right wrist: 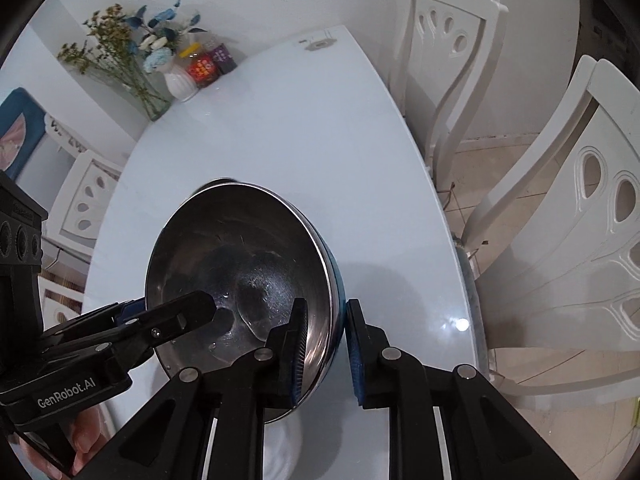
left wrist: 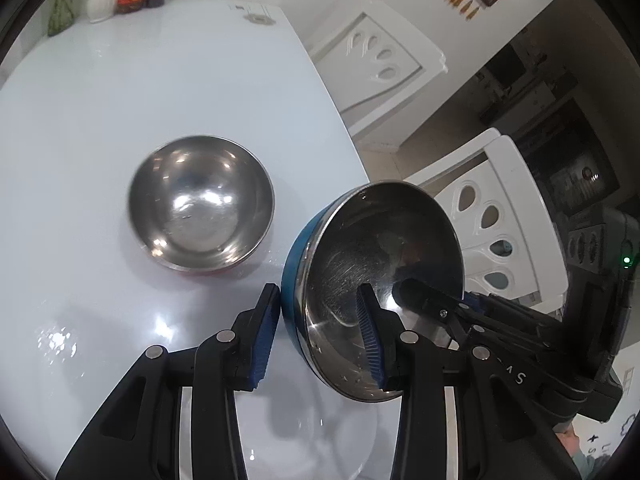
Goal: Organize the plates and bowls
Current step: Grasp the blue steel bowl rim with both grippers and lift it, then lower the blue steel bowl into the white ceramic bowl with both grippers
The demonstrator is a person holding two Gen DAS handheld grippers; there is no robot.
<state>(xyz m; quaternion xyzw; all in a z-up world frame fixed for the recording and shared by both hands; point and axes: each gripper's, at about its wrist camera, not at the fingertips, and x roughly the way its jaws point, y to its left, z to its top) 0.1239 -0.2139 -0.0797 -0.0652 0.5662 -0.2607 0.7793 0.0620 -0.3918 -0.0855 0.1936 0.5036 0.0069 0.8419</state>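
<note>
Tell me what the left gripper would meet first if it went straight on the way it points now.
Probably the white table top; the left gripper, shut on the blue-sided steel bowl, points down at it. The red-based steel bowl lies slightly left. Depth is unclear.

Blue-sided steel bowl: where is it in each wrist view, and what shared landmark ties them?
Left wrist: blue-sided bowl lower centre-right, tilted, its rim between the left gripper jaws.
Right wrist: same bowl lower centre-left, its rim between the right gripper jaws.
Shared landmark: white vase at the table's far end.
</note>
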